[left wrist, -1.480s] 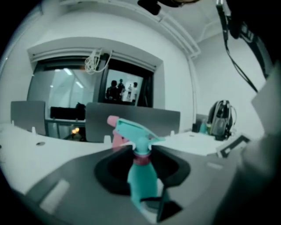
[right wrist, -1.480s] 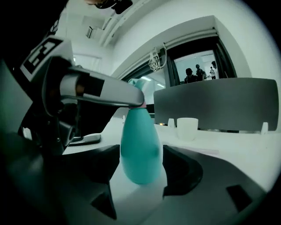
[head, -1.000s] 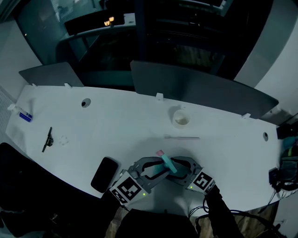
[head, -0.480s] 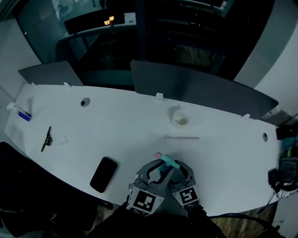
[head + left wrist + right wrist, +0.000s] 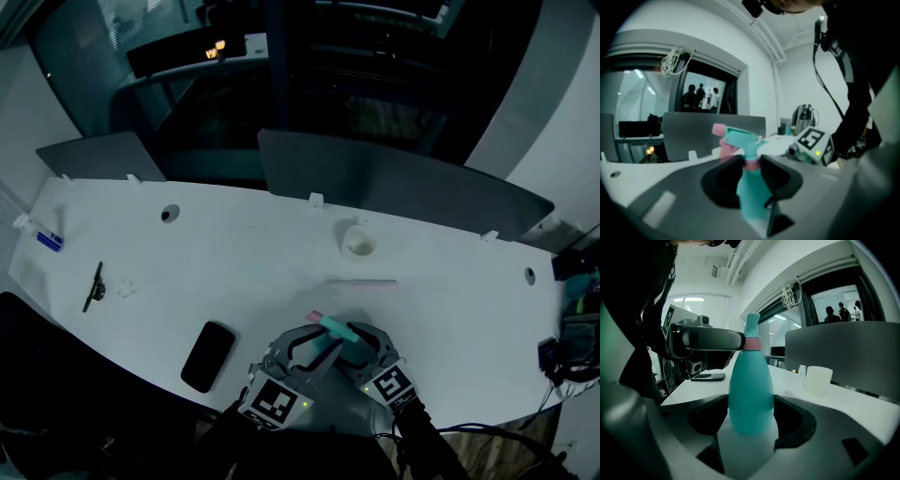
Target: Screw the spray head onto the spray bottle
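Spray bottle [image 5: 751, 390] is upright at the near edge of the worktop [image 5: 234, 253], right in front of me. Long axis vertical, neck up, so the head view looks almost straight down on its top. Can't tell if the base touches the worktop.

Spray head [image 5: 740, 138] sits on the neck with the pink collar [image 5: 751, 344] at the joint. Can't tell if it's threaded home. Nozzle tip [image 5: 314, 317] points away from me and off to my left, roughly level.

Right gripper [image 5: 751, 416]: fingers [image 5: 794, 420] spread wide, clamped one each side on the fat lower body of the bottle.

Left gripper [image 5: 751, 163]: fingers [image 5: 776, 173] narrow, pinching the collar just under the head. In the right gripper view one of them reaches in from the left onto the collar.

Phone [image 5: 208, 356] lies left of the grippers near the edge. Cup [image 5: 358, 246] is further back, well apart.

Versus a second ago: bottle in much the same spot, same two grips. Left cube [image 5: 277, 403] and right cube [image 5: 392, 384] are closer together now. Back then the gripper bodies were splayed wider. The head also lies more crosswise in the head view than it did.
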Tool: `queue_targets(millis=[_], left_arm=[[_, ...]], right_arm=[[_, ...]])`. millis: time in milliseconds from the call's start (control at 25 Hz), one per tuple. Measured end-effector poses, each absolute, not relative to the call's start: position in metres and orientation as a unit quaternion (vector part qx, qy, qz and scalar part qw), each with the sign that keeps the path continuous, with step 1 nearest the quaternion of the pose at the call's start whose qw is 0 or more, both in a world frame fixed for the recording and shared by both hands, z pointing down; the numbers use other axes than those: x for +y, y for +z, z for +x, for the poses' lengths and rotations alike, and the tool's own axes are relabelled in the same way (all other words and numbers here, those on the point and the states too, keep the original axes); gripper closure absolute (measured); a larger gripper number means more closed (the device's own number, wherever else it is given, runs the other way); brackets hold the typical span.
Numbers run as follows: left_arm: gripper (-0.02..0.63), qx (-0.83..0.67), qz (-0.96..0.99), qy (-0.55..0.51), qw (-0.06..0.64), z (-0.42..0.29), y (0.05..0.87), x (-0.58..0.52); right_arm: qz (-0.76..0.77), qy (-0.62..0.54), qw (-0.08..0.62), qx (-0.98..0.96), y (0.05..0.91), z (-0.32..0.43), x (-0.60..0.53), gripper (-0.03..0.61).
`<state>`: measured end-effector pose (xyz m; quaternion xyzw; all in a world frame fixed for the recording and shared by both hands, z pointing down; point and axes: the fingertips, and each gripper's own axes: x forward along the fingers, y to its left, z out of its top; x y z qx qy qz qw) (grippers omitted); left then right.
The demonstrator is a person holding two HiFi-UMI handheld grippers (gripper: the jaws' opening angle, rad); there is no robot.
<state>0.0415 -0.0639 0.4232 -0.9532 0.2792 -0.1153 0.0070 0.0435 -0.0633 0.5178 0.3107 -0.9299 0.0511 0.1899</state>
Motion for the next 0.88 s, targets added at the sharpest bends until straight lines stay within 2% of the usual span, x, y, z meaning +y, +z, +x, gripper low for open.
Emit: queue_targets(millis=[240, 320, 440, 720, 880], left_arm=[[0.487, 0.298, -0.947, -0.123, 0.013, 0.035, 0.427, -0.060], [0.430, 0.298, -0.948, -0.110, 0.007, 0.033, 0.423, -0.058], [0.382, 0.301, -0.947, -0.110, -0.020, 0.022, 0.428, -0.055], [0.377, 0.347, -0.931, -0.090, -0.068, -0.008, 0.430, -0.046], [0.377, 0.376, -0.920, -0.088, -0.072, -0.014, 0.429, -0.041]], right_arm=[[0.321, 0.056, 0.175, -0.929, 0.518, 0.044, -0.064, 0.265], [0.325, 0.064, 0.158, -0.930, 0.515, 0.044, -0.063, 0.264], [0.330, 0.067, 0.162, -0.928, 0.513, 0.048, -0.058, 0.264], [0.377, 0.049, 0.133, -0.915, 0.483, 0.069, -0.053, 0.264], [0.381, 0.055, 0.118, -0.915, 0.482, 0.076, -0.045, 0.264]])
